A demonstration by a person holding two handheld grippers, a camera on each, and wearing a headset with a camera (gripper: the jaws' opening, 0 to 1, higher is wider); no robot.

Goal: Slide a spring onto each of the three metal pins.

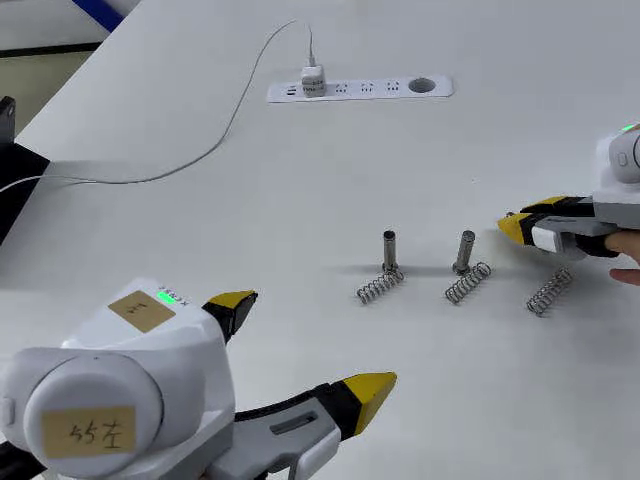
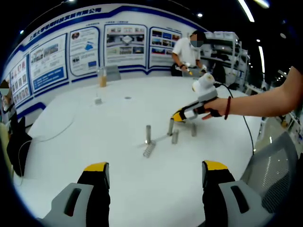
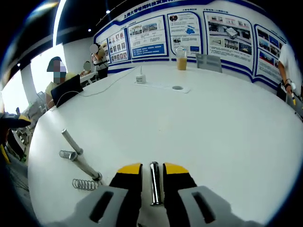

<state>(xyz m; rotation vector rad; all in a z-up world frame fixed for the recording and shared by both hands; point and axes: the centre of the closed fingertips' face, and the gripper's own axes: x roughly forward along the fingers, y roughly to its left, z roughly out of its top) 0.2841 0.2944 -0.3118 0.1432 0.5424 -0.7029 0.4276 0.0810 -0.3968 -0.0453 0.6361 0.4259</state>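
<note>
Two metal pins stand upright on the white table, one (image 1: 389,250) to the left of the other (image 1: 465,252). Three springs lie flat nearby: the first (image 1: 381,285) at the left pin's foot, the second (image 1: 468,282) at the other pin's foot, the third (image 1: 550,291) further right. My right gripper (image 1: 515,225) hovers just right of the pins. In its own view it (image 3: 153,170) is shut on a third metal pin (image 3: 154,182). My left gripper (image 1: 300,342) is open at the near left, well short of the pins (image 2: 148,134), with nothing between its fingers.
A white power strip (image 1: 360,88) with a plugged-in charger (image 1: 313,78) lies at the far side, its cable trailing left. A cup (image 3: 182,59) stands far across the table. People stand and sit around the table's far edges.
</note>
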